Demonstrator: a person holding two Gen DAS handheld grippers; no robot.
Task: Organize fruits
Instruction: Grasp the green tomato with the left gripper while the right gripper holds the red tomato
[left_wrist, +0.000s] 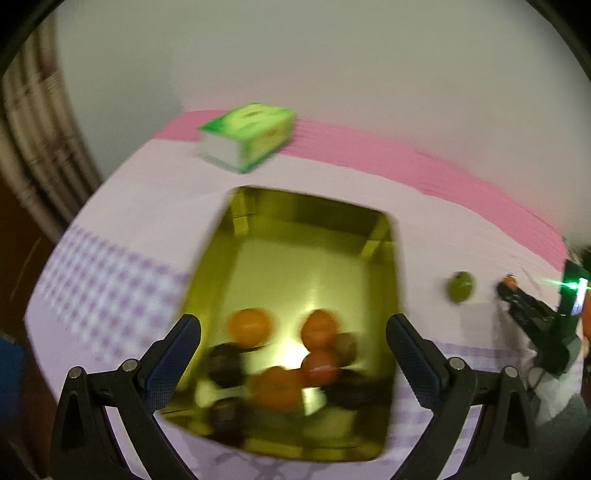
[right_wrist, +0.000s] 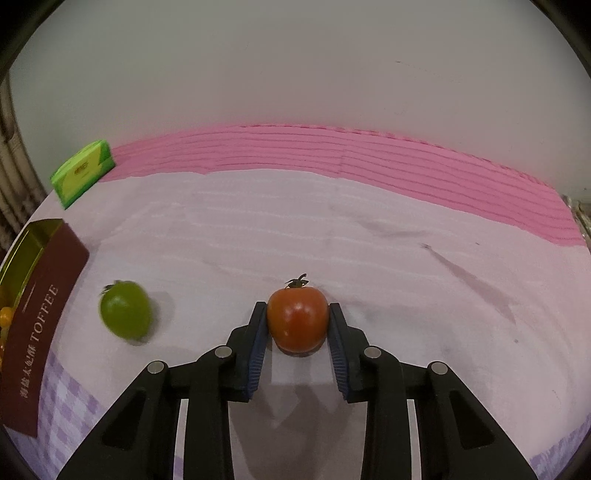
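My right gripper (right_wrist: 297, 307) is shut on a red tomato (right_wrist: 297, 325) with a dark stalk, low over the pale cloth. A green tomato (right_wrist: 125, 310) lies loose on the cloth to its left, also visible as a green tomato (left_wrist: 461, 286) in the blurred left wrist view. My left gripper (left_wrist: 293, 325) hangs open and empty above a gold-lined box (left_wrist: 295, 258). Several orange fruits (left_wrist: 248, 325) and dark round fruits (left_wrist: 223, 363) lie at the box's near end. The right gripper (left_wrist: 511, 286) shows at the far right of the left wrist view.
The box has a maroon outer wall (right_wrist: 40, 314) lettered TOFFEE at the left of the right wrist view. A green tissue box (left_wrist: 247, 136) stands at the back left on the table. A pink strip (right_wrist: 369, 155) runs along the wall. Bare cloth stretches right of the red tomato.
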